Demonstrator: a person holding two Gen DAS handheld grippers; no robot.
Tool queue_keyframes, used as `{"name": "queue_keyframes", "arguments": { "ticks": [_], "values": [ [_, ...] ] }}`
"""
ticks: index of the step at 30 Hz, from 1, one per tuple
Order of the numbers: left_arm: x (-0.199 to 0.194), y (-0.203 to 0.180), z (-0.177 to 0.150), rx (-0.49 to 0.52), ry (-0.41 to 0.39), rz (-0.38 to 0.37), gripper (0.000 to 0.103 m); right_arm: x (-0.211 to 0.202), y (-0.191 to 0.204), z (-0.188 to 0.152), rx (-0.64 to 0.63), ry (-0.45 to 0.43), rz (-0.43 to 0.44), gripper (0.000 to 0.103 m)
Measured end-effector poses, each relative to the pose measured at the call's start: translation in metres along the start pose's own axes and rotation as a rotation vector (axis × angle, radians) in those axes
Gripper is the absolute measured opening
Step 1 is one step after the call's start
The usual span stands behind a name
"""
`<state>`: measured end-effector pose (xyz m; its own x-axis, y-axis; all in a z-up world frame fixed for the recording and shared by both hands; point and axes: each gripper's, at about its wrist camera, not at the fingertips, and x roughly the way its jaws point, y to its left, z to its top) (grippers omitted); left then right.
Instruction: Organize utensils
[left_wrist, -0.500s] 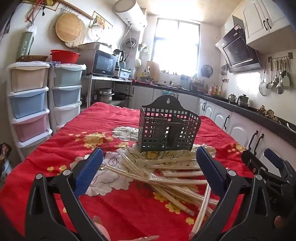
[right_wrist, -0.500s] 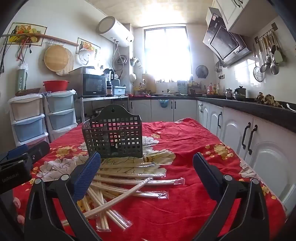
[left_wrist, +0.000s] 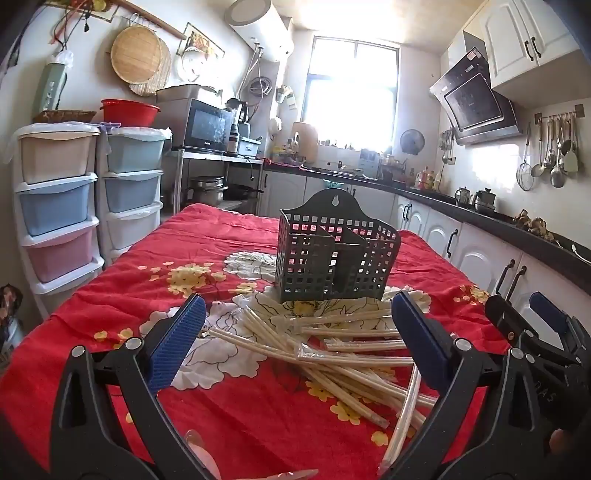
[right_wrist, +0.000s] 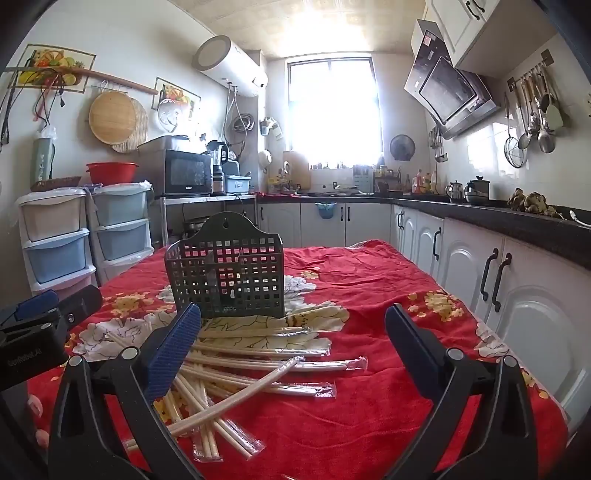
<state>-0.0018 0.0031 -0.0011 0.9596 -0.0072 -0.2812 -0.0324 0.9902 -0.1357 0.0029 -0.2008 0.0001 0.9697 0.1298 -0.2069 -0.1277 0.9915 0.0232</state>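
Just chopsticks (left_wrist: 332, 350) btwn left claw (left_wrist: 299, 343) tips

White lettering "GenRobot.AI" marks the black body of the left gripper (right_wrist: 33, 325); a small brand name on the microwave (right_wrist: 183, 173) is too blurred to read.

Left gripper (left_wrist: 299, 343) spread wide, holding nothing, level and pointing forward. Right gripper (right_wrist: 293, 341) likewise wide apart, unloaded, level, just beside the left.
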Motion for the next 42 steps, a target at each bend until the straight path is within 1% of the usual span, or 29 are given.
{"name": "queue_keyframes", "arguments": {
  "ticks": [42],
  "values": [
    [0.0007, -0.0011, -0.0008, -0.002, 0.006, 0.001, 0.093, -0.0002, 0.007, -0.0031, -0.004, -0.008, 0.002, 0.097]
  ]
}}
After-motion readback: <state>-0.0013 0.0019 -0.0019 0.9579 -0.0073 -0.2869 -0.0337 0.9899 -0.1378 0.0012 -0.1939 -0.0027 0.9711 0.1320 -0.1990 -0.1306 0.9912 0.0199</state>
